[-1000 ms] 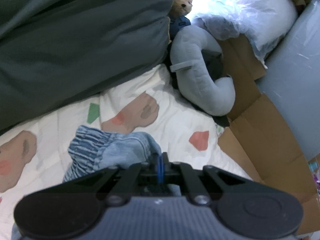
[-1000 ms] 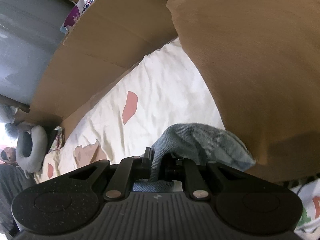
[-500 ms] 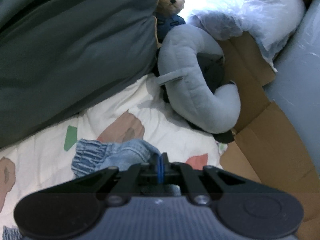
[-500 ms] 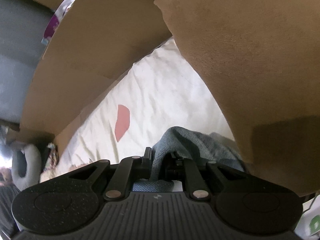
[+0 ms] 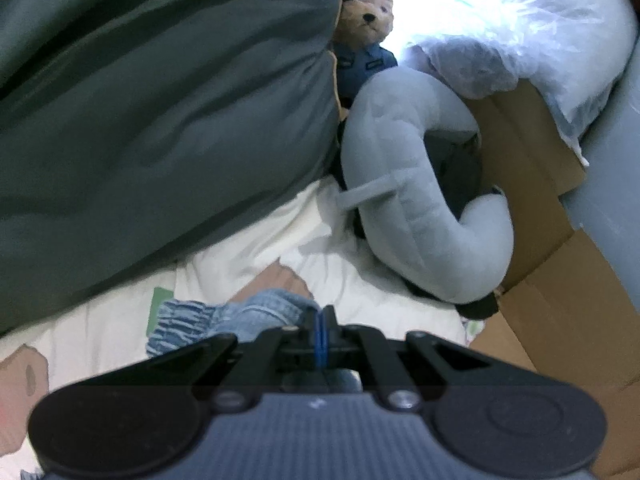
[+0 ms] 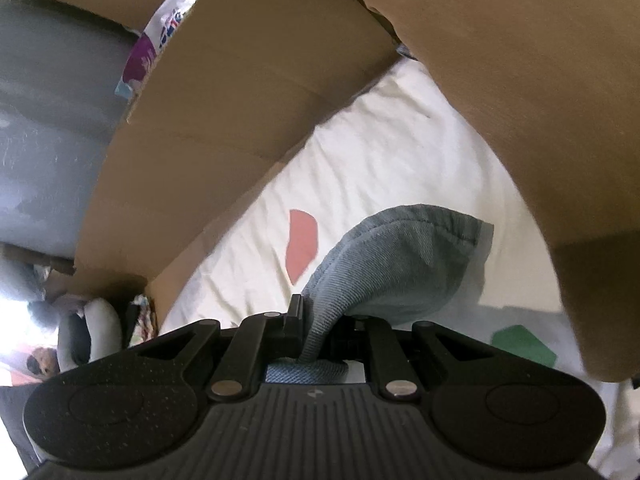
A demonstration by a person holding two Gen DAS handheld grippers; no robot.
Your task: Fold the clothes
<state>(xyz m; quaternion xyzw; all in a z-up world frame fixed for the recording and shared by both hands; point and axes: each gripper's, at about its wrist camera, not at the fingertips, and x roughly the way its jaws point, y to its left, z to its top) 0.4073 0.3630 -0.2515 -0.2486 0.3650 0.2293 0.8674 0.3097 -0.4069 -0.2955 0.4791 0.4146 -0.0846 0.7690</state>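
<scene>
A light blue denim garment (image 5: 224, 316) with a gathered elastic waistband lies bunched on a white patterned bedsheet (image 5: 360, 280). My left gripper (image 5: 320, 330) is shut on the denim garment near the waistband. In the right wrist view my right gripper (image 6: 316, 330) is shut on another part of the denim garment (image 6: 392, 264), which bulges up and to the right from between the jaws. Most of the garment is hidden under the grippers.
A dark green duvet (image 5: 160, 100) fills the upper left. A grey neck pillow (image 5: 416, 192), a teddy bear (image 5: 368, 16) and a white plastic-wrapped pillow (image 5: 520, 28) lie ahead. Cardboard sheets (image 6: 240, 112) line the bed's edge. A tan cushion (image 6: 540, 80) looms at the right.
My left gripper has carried the denim forward toward the neck pillow and duvet. My right gripper has shifted with its denim; more of the fabric fold now shows above the jaws.
</scene>
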